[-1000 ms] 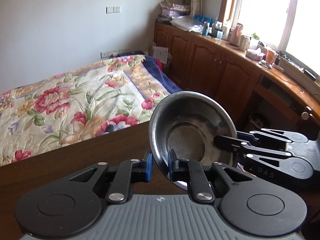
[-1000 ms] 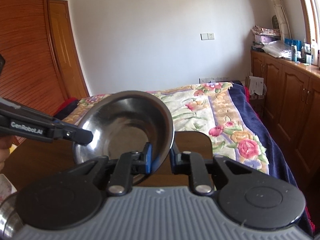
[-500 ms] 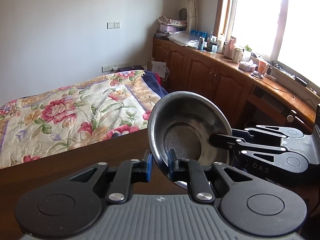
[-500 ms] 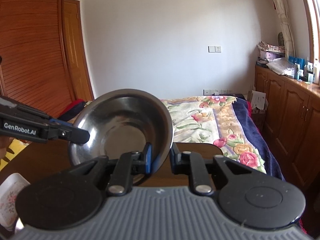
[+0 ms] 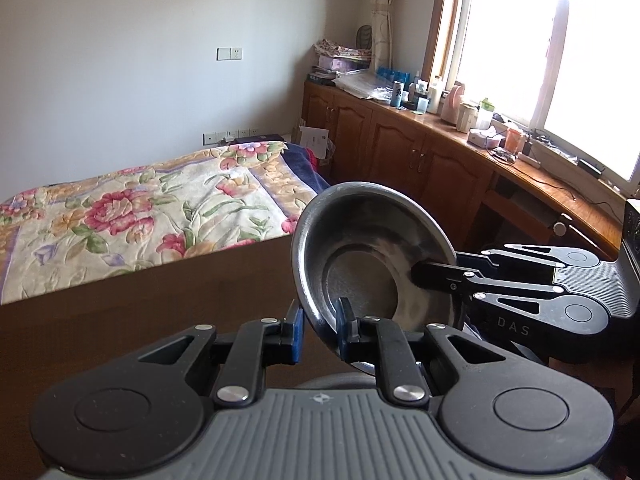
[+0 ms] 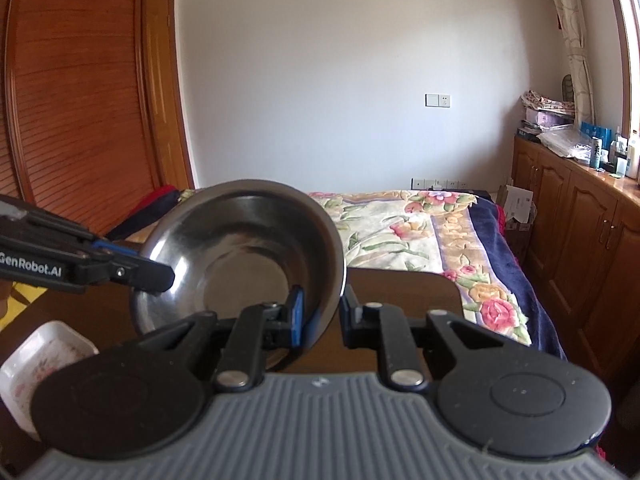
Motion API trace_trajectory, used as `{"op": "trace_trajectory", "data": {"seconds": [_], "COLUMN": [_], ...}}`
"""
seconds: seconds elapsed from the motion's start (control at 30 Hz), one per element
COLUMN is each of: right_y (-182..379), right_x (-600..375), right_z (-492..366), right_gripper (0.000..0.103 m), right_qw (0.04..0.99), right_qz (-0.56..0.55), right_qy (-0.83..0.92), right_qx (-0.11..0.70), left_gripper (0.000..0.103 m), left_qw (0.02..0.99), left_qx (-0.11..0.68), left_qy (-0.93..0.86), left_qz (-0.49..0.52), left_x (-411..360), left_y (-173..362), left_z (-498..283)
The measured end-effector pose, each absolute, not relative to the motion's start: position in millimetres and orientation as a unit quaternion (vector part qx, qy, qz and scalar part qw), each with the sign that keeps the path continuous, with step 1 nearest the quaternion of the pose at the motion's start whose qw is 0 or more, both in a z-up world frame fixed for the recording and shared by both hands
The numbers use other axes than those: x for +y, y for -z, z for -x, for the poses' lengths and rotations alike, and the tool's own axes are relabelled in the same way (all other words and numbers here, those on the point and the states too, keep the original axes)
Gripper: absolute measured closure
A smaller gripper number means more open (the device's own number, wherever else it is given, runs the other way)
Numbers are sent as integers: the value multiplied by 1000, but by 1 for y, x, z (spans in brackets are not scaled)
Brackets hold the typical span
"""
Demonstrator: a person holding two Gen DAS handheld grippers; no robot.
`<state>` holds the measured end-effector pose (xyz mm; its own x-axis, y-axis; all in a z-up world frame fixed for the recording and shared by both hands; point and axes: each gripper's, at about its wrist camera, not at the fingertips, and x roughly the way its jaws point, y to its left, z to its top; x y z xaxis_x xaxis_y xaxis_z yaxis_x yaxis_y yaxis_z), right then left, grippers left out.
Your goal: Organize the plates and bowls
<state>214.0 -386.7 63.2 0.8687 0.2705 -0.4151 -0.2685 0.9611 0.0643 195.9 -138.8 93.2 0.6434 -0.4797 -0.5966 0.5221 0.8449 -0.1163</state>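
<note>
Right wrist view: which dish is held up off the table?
The steel bowl: the left gripper and right gripper both clamp its rim. The white dish lies low at the left, ungripped.

The bowl (image 5: 372,256) hangs tilted above the counter (image 5: 140,300), its rim between the fingers of both tongs: the left tongs (image 5: 318,330) on the near rim in the left wrist view, the right tongs (image 6: 320,314) on the opposite rim. A dish (image 6: 44,354) lies on the counter's left edge. Behind the counter's far edge stands the bed (image 6: 420,228); cabinets (image 5: 400,160) line the wall right of the bed.
</note>
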Motion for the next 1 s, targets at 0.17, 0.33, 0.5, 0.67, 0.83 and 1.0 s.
{"op": "trace_trajectory", "data": {"seconds": [0.17,0.33,0.5,0.67,0.83,1.0], "right_y": [-59,-59,-58,-54,-42,-36], "right_x": [-374,-364,-357,-352,-346,-339], "right_z": [-199,-187,-177,-169,-160,-150], "right_gripper": [82,82,82,82,82,82], "right_qw": [964,963,962,961,958,955], "right_qz": [10,19,23,19,15,21], "right_qy": [-144,-148,-152,-158,-166,-174], "right_qx": [222,223,226,228,235,239], "left_gripper": [85,85,85,84,84,84], "left_qw": [906,906,905,904,903,903], "left_qx": [323,324,328,335,344,349], "left_qy": [274,271,270,264,258,248], "left_qz": [-30,-24,-18,-14,-9,-8], "left_x": [-129,-119,-111,-106,-99,-95], "left_y": [-86,-80,-73,-64,-53,-45], "left_z": [-180,-167,-157,-147,-135,-124]}}
